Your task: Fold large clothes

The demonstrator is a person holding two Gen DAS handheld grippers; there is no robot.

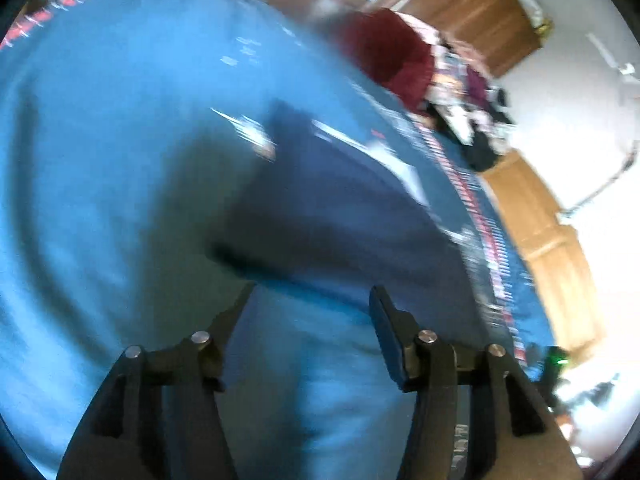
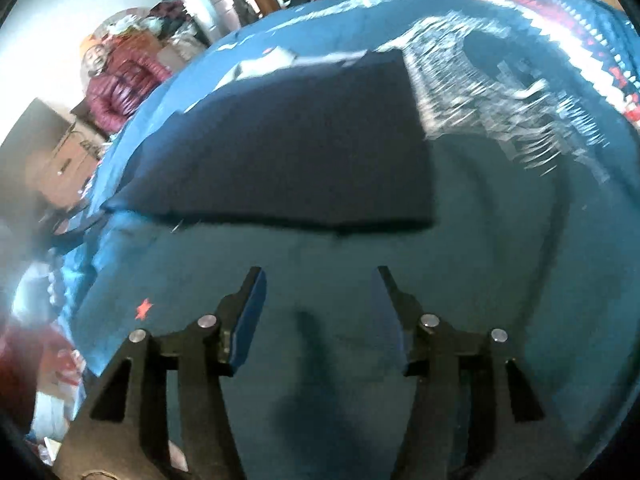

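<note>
You are holding both the left gripper (image 1: 312, 300) and right gripper (image 2: 318, 280) wide open, empty, over the blue bedspread (image 2: 500, 280) beside the folded navy garment (image 2: 288, 140).

Blue cover (image 1: 100, 128) on surface, red-white zigzag border (image 2: 560, 28), small red star (image 2: 143, 309). Folded garment (image 2: 288, 140) dark navy. Tongs black (image 2: 318, 280), blue pads (image 2: 252, 312). Person's puffer jacket (image 2: 120, 88) maroon. Wood cabinets (image 1: 472, 4) brown.
</note>
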